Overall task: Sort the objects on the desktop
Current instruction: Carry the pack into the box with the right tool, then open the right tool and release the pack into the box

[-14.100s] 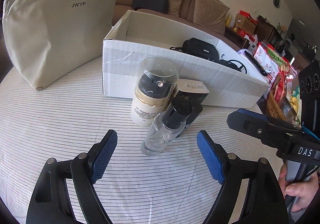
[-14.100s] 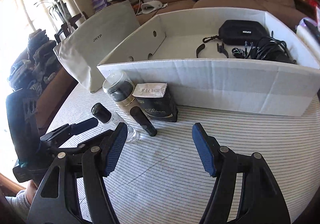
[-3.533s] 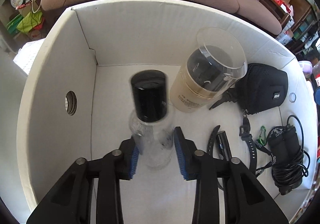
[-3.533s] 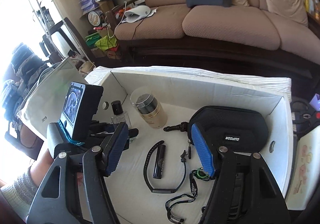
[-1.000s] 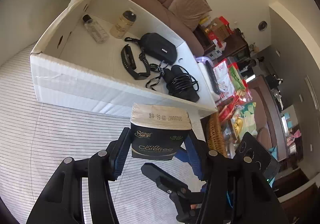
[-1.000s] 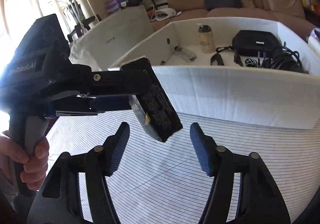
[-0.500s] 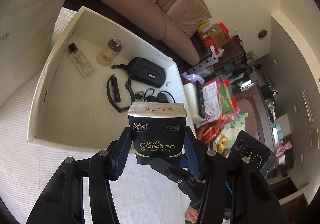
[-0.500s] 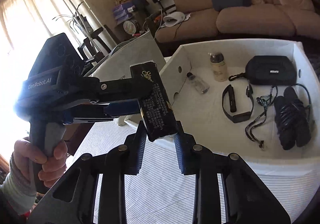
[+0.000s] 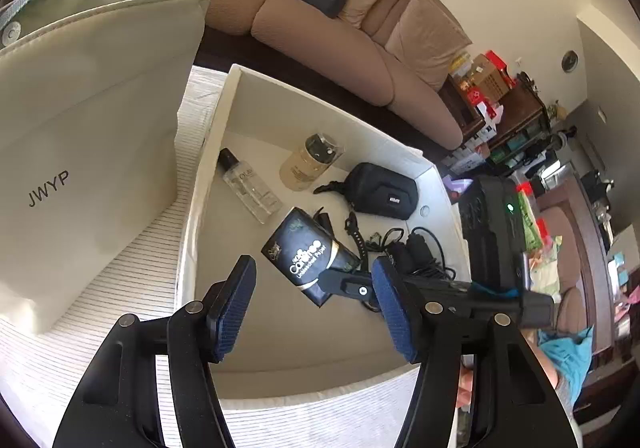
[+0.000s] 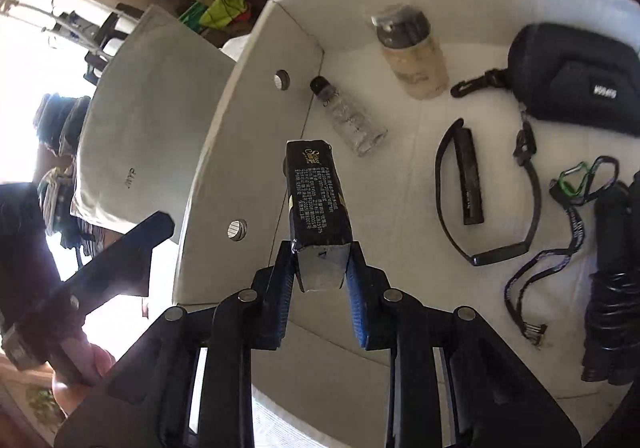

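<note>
**Lower the pack, then let go**

Right gripper (image 10: 320, 264): clamped on the near end of the tissue pack (image 10: 316, 196), having just closed onto it, pads pressed on both narrow sides. Pack jutting from the jaws toward 12 o'clock in the right wrist view, held in the air over the white box (image 10: 224, 152), above the left half of its floor.

Left gripper (image 9: 314, 276): jaws apart and just opened further, nothing between the pads. Seen from the left wrist, pack at 12 o'clock just beyond the tips, clear of both pads.

To finish the step well, judged from here:
- Sink the right gripper until the pack's far end meets the floor; no release from height.
- Aim for the bare patch under the pack, with the box wall at 9 o'clock and the wristband (image 10: 468, 176) at 3 o'clock.
- Keep clear of the clear bottle (image 10: 348, 116) at 1 o'clock, lying on its side and likely to roll if nudged.
- Tip the pack flat, then spread the jaws and draw straight back toward 6 o'clock.
- Hold the left gripper away toward 6 o'clock, out of the descent path.

Farther out: cream jar (image 10: 412, 56) at 1 o'clock, black pouch (image 10: 576, 84) at 2 o'clock, coiled cable (image 10: 612, 288) at 3 o'clock, tote bag (image 9: 88, 152) outside the box at 10 o'clock.
</note>
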The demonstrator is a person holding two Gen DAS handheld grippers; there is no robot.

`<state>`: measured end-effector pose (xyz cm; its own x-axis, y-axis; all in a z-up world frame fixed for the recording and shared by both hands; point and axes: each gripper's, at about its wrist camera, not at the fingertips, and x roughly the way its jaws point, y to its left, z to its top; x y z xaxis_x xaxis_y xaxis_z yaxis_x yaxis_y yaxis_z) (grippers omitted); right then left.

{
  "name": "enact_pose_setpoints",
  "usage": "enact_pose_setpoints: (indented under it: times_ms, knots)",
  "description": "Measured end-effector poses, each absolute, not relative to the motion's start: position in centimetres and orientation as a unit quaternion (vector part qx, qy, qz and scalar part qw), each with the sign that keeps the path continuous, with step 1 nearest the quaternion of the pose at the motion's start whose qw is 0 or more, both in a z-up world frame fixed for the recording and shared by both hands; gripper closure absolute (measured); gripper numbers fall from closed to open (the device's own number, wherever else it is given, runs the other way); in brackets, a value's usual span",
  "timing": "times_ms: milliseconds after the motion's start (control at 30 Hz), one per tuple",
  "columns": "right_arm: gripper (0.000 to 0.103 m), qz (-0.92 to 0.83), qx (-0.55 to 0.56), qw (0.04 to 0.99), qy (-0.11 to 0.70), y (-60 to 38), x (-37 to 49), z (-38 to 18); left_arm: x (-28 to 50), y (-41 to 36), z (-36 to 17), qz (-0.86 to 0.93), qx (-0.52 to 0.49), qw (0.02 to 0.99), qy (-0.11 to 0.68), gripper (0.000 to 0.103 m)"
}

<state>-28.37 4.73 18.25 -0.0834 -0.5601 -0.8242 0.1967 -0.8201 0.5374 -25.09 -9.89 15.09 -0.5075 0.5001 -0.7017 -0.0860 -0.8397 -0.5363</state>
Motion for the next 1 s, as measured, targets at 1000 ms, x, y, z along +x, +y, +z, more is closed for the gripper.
enact_pose_setpoints:
  times_ms: [1000]
  knots:
    - [0.060, -0.769, 0.593, 0.215, 0.108, -6.1, -33.7, 17.1, -23.4, -13.2, 17.1, 0.853, -0.423, 0.219, -0.212, 0.027]
